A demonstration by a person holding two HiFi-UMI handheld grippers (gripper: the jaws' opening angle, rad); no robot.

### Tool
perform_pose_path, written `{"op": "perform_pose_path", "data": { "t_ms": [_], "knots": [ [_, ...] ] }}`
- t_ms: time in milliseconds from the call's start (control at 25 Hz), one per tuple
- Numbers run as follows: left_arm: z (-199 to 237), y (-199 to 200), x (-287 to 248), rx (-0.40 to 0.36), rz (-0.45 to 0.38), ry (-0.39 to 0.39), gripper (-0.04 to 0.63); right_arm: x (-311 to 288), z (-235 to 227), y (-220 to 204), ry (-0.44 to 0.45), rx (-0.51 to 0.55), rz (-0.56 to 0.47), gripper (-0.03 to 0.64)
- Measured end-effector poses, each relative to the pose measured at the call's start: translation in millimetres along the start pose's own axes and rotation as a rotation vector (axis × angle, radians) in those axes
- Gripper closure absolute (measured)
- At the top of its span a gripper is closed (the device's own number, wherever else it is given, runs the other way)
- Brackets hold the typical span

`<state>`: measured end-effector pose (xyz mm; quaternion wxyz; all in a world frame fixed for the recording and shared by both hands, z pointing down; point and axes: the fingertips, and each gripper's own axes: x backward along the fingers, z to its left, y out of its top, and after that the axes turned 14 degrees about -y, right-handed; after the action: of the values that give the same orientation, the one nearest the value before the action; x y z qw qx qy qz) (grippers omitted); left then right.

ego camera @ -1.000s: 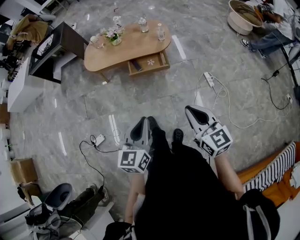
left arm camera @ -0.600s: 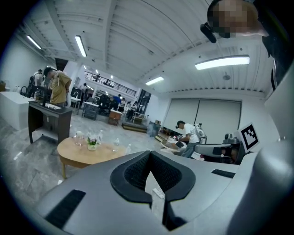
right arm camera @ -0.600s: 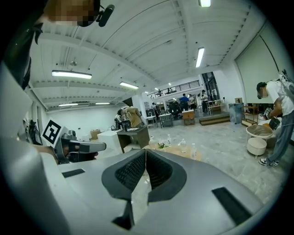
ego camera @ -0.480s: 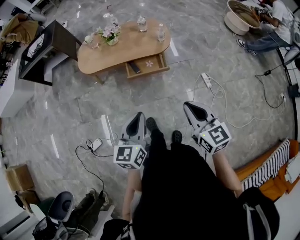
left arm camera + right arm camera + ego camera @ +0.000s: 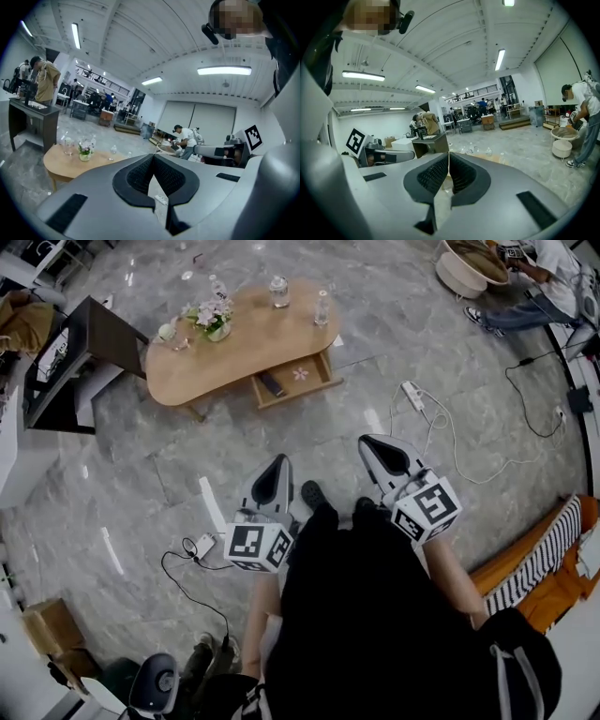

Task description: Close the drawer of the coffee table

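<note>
The left tongs [image 5: 278,461] and right tongs [image 5: 367,441] are both pressed together and empty (touching nothing). The open drawer [image 5: 298,378] juts from the desk [image 5: 234,343] well ahead, roughly between them, its long front broadside to both

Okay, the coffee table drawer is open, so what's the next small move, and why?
Probably step closer to the coffee table: its drawer stands pulled out, and the left gripper and right gripper, both shut and empty, are far short of it.
</note>
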<state>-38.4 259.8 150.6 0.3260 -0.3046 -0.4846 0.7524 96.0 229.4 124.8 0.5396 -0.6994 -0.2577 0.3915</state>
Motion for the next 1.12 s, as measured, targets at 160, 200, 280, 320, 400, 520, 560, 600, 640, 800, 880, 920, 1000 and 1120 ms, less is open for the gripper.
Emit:
{"op": "perform_pose_path", "data": {
  "t_ms": [160,200,280,320,400,520,560,600,640,800,880,920,1000,1120],
  "knots": [
    [17,3,-4,0.006,0.013,-0.019,0.581,-13,2,2,-0.027,0.034,-0.002,0.603],
    [20,3,-6,0.009,0.017,-0.022,0.581,-16,0,1,-0.033,0.033,0.003,0.603],
    [26,2,-10,0.019,0.023,-0.025,0.581,-22,-4,0,-0.047,0.034,0.013,0.603],
    [29,1,-12,0.023,0.025,-0.025,0.581,-25,-7,1,-0.051,0.031,0.016,0.603],
    [35,2,-19,0.028,0.032,-0.025,0.581,-34,-14,2,-0.046,0.005,0.021,0.603],
    [46,4,-33,0.028,0.044,-0.02,0.581,-52,-25,3,-0.026,-0.038,0.038,0.603],
    [51,6,-39,0.027,0.047,-0.017,0.581,-59,-30,3,-0.019,-0.039,0.045,0.603],
    [56,8,-45,0.025,0.048,-0.013,0.581,-67,-34,5,-0.012,-0.034,0.049,0.603],
    [61,11,-51,0.023,0.049,-0.008,0.581,-76,-39,7,-0.005,-0.026,0.049,0.603],
    [85,26,-84,0.019,0.051,0.011,0.581,-116,-58,19,0.012,0.038,0.023,0.6],
    [94,34,-102,0.017,0.053,0.014,0.581,-137,-67,26,0.04,0.06,0.017,0.531],
    [98,38,-112,0.016,0.053,0.016,0.581,-147,-72,30,0.057,0.066,0.015,0.499],
    [105,47,-131,0.011,0.054,0.027,0.581,-166,-85,38,0.089,0.067,0.01,0.491],
    [114,57,-156,0.005,0.056,0.068,0.581,-191,-107,45,0.148,0.04,0.012,0.468]
  ]
}}
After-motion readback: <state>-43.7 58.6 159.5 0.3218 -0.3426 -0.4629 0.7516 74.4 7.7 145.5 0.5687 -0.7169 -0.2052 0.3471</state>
